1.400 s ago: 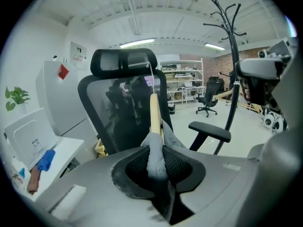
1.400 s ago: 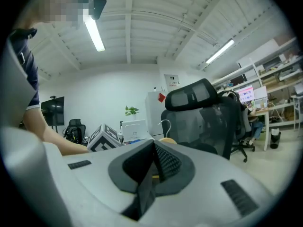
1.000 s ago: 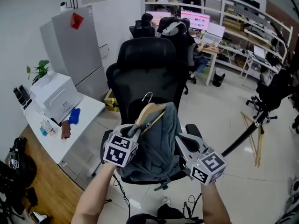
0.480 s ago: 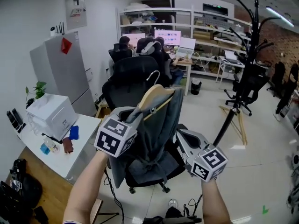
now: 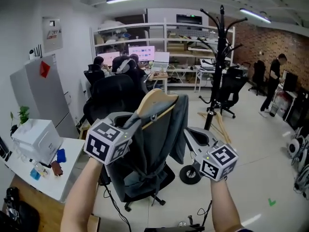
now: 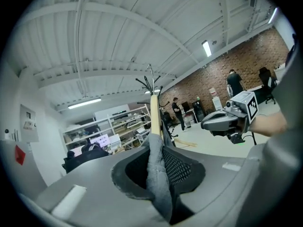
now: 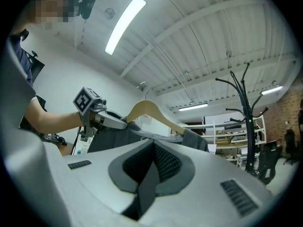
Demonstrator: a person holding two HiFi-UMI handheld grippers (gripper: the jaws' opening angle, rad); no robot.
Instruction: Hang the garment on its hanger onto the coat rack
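Observation:
A grey garment (image 5: 154, 149) hangs on a wooden hanger (image 5: 157, 100) held up in front of me. My left gripper (image 5: 136, 122) is shut on the garment's shoulder over the hanger's arm. In the left gripper view the fabric (image 6: 158, 183) is pinched between the jaws, and the hanger (image 6: 155, 115) stands edge-on above it. My right gripper (image 5: 189, 135) sits just right of the garment's edge, jaws shut, with nothing seen between them (image 7: 150, 174). The black coat rack (image 5: 219, 47) stands beyond, to the right. From the right gripper view, hanger (image 7: 147, 109) and rack (image 7: 244, 108) both show.
A black office chair (image 5: 113, 95) stands behind the garment. A white table (image 5: 63, 178) with a white box (image 5: 36, 139) is at the left, beside a grey cabinet (image 5: 43, 91). People sit at desks (image 5: 120, 64); another person (image 5: 275, 81) stands far right. Wooden hangers (image 5: 219, 124) lie by the rack.
Both grippers and the hanging garment have risen as my view lifted. The coat rack has come from the right edge into full view toward the middle.

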